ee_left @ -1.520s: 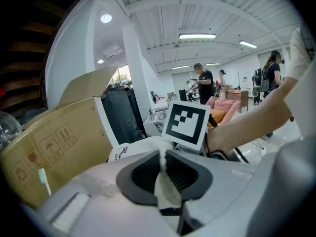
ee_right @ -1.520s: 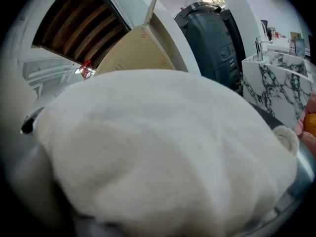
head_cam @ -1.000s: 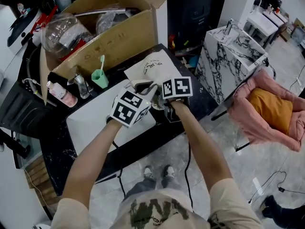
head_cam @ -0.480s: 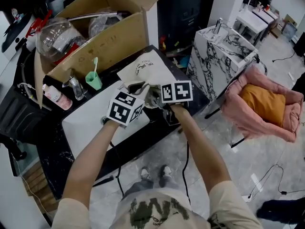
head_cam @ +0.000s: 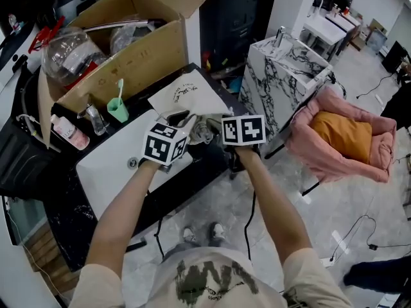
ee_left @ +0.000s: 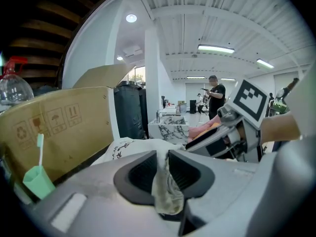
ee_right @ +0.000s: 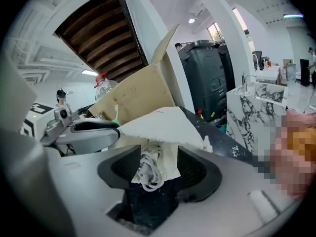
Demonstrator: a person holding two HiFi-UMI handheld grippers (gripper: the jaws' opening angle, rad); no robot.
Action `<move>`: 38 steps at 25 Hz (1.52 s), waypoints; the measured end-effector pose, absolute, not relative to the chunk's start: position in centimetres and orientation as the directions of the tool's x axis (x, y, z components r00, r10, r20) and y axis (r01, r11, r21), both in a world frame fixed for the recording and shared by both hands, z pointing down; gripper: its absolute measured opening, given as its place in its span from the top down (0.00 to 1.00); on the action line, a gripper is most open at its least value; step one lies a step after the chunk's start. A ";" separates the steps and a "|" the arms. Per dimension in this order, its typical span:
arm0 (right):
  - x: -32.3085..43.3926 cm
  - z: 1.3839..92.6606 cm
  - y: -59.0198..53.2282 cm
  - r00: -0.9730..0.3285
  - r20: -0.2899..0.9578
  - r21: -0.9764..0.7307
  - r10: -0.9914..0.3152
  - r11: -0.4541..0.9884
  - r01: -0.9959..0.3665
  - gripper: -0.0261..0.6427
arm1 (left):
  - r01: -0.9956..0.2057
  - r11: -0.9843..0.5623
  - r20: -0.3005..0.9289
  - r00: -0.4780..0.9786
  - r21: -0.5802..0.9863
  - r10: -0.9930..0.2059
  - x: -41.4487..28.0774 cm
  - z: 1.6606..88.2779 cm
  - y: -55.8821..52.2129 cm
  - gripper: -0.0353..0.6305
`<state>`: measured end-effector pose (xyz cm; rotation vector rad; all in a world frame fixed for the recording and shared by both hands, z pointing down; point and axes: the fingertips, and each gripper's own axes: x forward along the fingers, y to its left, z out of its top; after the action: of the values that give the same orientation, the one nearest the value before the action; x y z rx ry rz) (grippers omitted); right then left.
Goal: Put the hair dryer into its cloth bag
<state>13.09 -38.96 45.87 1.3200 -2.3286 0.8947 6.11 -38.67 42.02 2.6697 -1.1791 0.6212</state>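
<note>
The cream cloth bag (head_cam: 186, 95) lies on the black counter, its mouth lifted toward me. My left gripper (head_cam: 182, 117) holds a fold of the bag's edge (ee_left: 165, 191) between its pads; its jaws have just been opening a little, with the cloth still pinched. My right gripper (head_cam: 215, 126), close to its right, has just been closing on the hair dryer's coiled grey cord (ee_right: 148, 172) together with the bag's cloth (ee_right: 165, 127). The hair dryer's body is hidden.
An open cardboard box (head_cam: 128, 50) stands behind the bag. A green cup with a toothbrush (head_cam: 117, 110) and a pink bottle (head_cam: 67, 130) sit left of it, beside a white basin (head_cam: 109, 165). A marble block (head_cam: 282, 63) and a pink chair (head_cam: 340, 133) stand to the right.
My right gripper has moved up and to the right, so the gap between the two marker cubes has widened. The left gripper has stayed at the bag's edge.
</note>
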 end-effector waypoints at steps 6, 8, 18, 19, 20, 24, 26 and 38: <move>14.5 44.8 -37.5 -0.494 0.532 -0.336 -0.688 0.365 -0.869 0.62 | -0.746 -0.665 0.363 0.628 0.032 -0.688 6.5 40.4 -38.0 0.77; 14.9 44.4 -37.1 -0.483 0.527 -0.321 -0.699 0.362 -0.875 0.63 | -0.755 -0.655 0.348 0.625 0.040 -0.699 6.4 39.8 -37.8 0.77; 16.5 41.4 -35.7 -0.416 0.449 -0.220 -0.791 0.354 -0.909 0.75 | -0.805 -0.591 0.296 0.575 0.040 -0.763 4.9 37.9 -37.6 0.77; 16.7 41.0 -35.6 -0.409 0.438 -0.210 -0.801 0.352 -0.912 0.76 | -0.809 -0.586 0.293 0.571 0.042 -0.767 4.7 37.8 -37.5 0.77; 16.8 40.6 -35.5 -0.404 0.426 -0.201 -0.810 0.350 -0.915 0.78 | -0.812 -0.582 0.291 0.568 0.044 -0.770 4.5 37.8 -37.4 0.77; 17.5 38.8 -34.9 -0.391 0.379 -0.172 -0.839 0.351 -0.920 0.85 | -0.819 -0.570 0.280 0.564 0.067 -0.777 3.5 37.7 -36.9 0.77; 17.5 38.0 -34.5 -0.389 0.351 -0.168 -0.852 0.351 -0.921 0.93 | -0.824 -0.562 0.266 0.557 0.063 -0.787 2.8 37.4 -36.6 0.79; 16.9 35.8 -33.9 -0.377 0.277 -0.119 -0.883 0.358 -0.926 0.96 | -0.844 -0.536 0.233 0.521 0.001 -0.821 1.4 36.1 -36.2 0.90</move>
<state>16.89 -33.88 35.78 1.6473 -2.4482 0.3828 1.42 -36.25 36.15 2.6393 -1.4504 0.3108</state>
